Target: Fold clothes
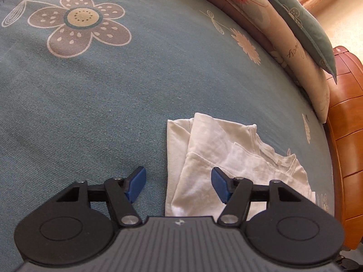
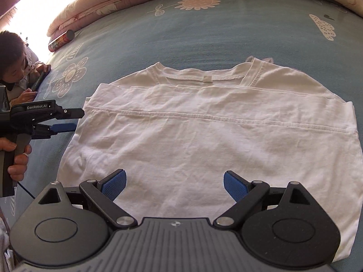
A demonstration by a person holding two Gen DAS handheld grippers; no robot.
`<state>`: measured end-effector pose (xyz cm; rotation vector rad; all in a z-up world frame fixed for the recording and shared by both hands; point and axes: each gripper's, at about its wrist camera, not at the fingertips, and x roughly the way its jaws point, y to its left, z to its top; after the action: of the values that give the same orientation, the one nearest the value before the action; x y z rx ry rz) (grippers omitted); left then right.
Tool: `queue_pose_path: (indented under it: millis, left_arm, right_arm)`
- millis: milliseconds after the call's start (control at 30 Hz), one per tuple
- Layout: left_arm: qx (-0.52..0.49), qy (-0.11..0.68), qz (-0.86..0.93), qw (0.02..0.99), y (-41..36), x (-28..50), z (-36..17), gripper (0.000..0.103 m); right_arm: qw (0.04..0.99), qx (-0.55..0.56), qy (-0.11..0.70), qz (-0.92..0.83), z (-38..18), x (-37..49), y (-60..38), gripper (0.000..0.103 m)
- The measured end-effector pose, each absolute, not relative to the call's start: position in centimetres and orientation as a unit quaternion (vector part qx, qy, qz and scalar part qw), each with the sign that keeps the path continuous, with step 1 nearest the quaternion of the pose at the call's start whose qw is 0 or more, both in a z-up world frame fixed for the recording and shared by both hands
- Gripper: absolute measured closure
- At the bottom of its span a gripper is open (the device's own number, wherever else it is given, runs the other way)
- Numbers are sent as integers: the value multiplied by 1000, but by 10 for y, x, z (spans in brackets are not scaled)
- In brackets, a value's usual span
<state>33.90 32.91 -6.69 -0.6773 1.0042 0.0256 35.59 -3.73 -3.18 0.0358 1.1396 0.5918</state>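
Partly folded white T-shirt flat on blue floral bedsheet
Both tongs parted, gripping nothing; right gripper over shirt hem; left gripper at shirt's edge.

A white T-shirt lies flat, partly folded and creased, collar away, on the blue bedsheet.

White shirt: lower hem hidden behind the right gripper at 6 o'clock; in the left wrist view, cut by the gripper body.
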Motion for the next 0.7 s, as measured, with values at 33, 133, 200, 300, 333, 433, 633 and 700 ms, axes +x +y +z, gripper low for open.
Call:
queue_pose_path:
  millis: [33, 133, 200, 300, 333, 433, 633, 700]
  left_arm:
    - [-318, 474, 6, 821, 330, 340, -66, 41]
    - [-321, 483, -18, 815, 328, 335, -68, 41]
    - [-315, 488, -29, 814, 323, 323, -70, 41]
    - [-340, 485, -26, 805, 320, 301, -73, 41]
    - [-353, 482, -22, 802, 321, 293, -75, 40]
    - [-382, 474, -12, 793, 320, 272, -77, 40]
    - [-450, 469, -8, 760, 322, 236, -86, 39]
    - [-463, 468, -12, 753, 321, 225, -92, 39]
  right_arm:
    - [799, 15, 532, 280, -32, 354, -35, 8]
    - [798, 4, 530, 287, -33, 350, -28, 8]
    - [798, -10, 527, 292, -33, 349, -22, 8]
    - [796, -26, 523, 304, -32, 346, -14, 8]
    - [795, -31, 522, 307, -32, 345, -12, 8]
    - [791, -44, 519, 322, -30, 338, -4, 8]
    - [782, -111, 491, 368, -25, 314, 24, 8]
    - [774, -120, 488, 385, -24, 308, 34, 8]
